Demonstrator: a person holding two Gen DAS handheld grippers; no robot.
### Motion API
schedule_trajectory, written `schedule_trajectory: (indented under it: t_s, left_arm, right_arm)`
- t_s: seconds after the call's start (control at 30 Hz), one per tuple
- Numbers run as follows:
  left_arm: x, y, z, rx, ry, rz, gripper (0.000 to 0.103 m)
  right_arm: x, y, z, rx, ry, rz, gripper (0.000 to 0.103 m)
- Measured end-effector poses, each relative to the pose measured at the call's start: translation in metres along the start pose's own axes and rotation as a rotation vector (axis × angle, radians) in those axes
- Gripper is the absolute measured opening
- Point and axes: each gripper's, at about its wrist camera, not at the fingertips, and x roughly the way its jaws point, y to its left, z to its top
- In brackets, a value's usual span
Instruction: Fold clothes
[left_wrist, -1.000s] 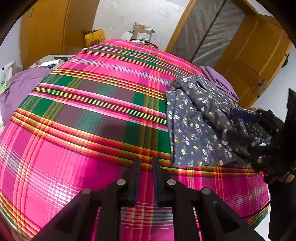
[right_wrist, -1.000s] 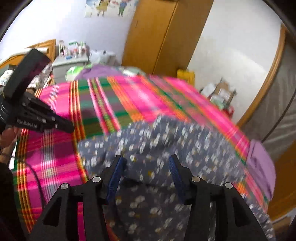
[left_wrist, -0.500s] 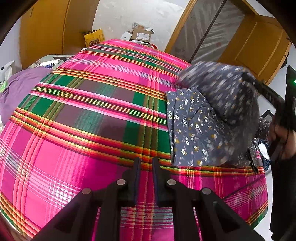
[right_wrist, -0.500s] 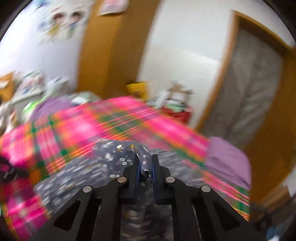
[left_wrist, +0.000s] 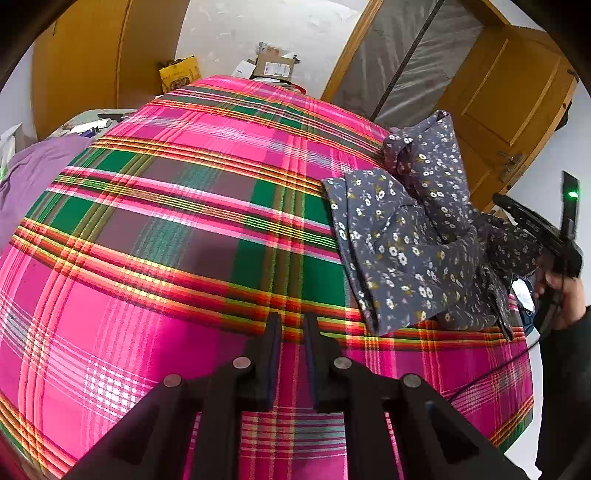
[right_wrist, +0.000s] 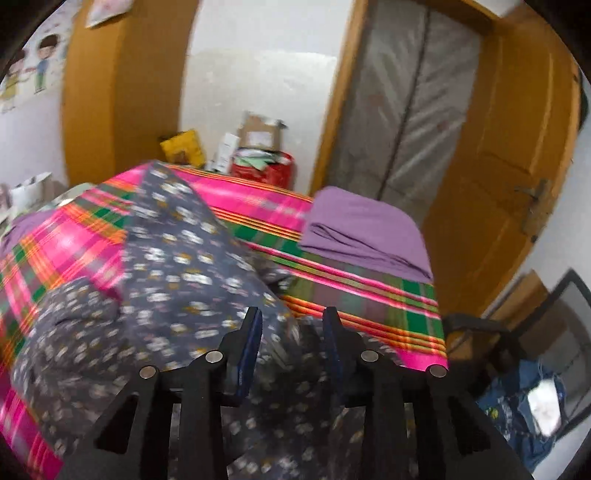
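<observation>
While loose, floral garment (right_wrist: 173, 266) on bedspread (left_wrist: 155, 229)

The bedspread (left_wrist: 155, 236) is hot pink plaid, crossed by green blocks and thin orange, yellow and white stripes. The garment (left_wrist: 402, 243) lying on it is slate grey-blue, sprinkled with small white and mustard flowers (blurred in the right wrist view). A folded cloth (right_wrist: 365, 232) is plain lilac. Both grippers are black, with dark blue pads (right_wrist: 246, 354).
</observation>
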Motion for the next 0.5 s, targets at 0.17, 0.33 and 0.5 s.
schedule_trajectory:
  t_s: [0.17,0.33,0.5]
  left_arm:
    - [0.0,-0.003,0.0,0.004,-0.006,0.002,0.012]
    - [-0.002,-0.009,-0.002,0.016,-0.011,-0.005,0.012]
    - [-0.01,-0.007,-0.003,0.012,-0.028,0.008,0.012]
  right_arm:
    - [-0.049,0.062,-0.006,-0.245,-0.131,0.253,0.04]
    - [-0.062,0.146,-0.042,-0.532,-0.101,0.488,0.04]
    - [-0.047,0.197,-0.066,-0.703,-0.051,0.582,0.04]
